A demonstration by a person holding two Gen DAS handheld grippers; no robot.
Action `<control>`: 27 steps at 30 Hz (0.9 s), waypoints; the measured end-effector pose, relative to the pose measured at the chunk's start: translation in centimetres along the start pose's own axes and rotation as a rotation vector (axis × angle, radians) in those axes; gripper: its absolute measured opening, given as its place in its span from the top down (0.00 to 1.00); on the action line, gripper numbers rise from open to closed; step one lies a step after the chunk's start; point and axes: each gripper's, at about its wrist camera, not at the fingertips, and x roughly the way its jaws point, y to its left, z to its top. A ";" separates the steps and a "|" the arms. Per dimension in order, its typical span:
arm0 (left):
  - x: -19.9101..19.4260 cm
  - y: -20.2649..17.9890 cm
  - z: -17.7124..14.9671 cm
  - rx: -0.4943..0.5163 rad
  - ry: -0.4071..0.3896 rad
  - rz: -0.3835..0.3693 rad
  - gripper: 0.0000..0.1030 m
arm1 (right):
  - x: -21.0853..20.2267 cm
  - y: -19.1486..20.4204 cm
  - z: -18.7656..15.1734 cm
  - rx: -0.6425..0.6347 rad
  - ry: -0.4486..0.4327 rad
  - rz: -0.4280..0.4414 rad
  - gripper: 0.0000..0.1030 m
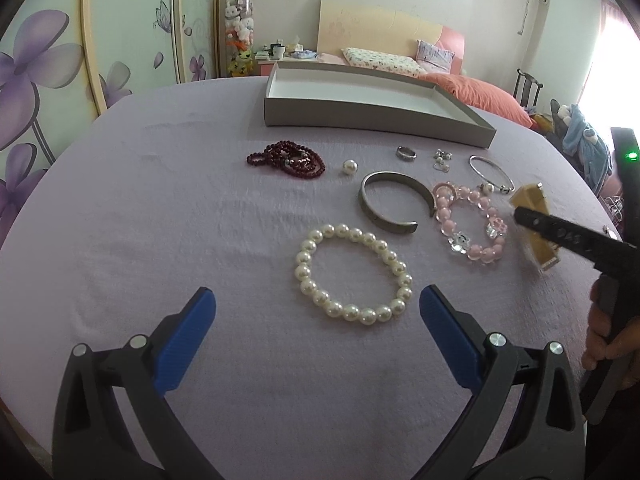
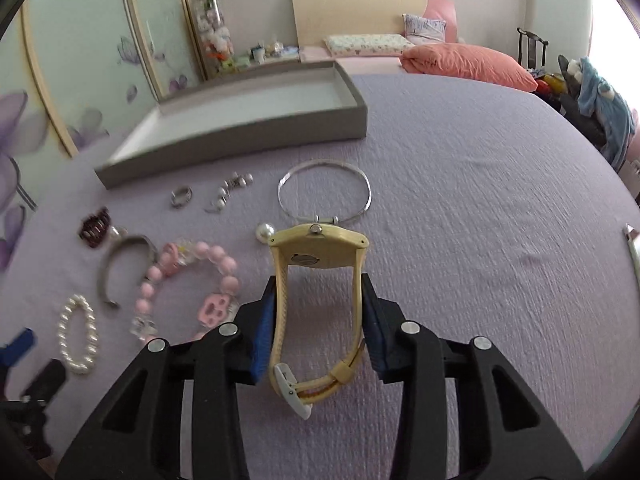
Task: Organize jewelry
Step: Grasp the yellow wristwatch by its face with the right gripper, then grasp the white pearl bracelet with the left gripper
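Right gripper is clenched on a cream-yellow strap wristwatch, blue pads against both sides of its band, watch case pointing away beyond the fingertips, above the lilac cloth-covered table. Left gripper stands released, its jaws spread around the near side of a white pearl bead bracelet lying mid-table

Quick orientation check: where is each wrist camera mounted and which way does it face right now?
Left wrist: on the left gripper, angled down over its open blue pads at the pearl bracelet; the right gripper and a hand show at the edge.
Right wrist: on the right gripper, looking down at the yellow watch clamped between its pads.
Shared: grey tray, pink bracelet, silver cuff.
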 end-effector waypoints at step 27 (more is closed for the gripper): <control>2.4 -1.1 1.9 0.063 0.045 0.061 0.91 | -1.6 -0.2 0.8 -0.001 -0.078 0.037 0.60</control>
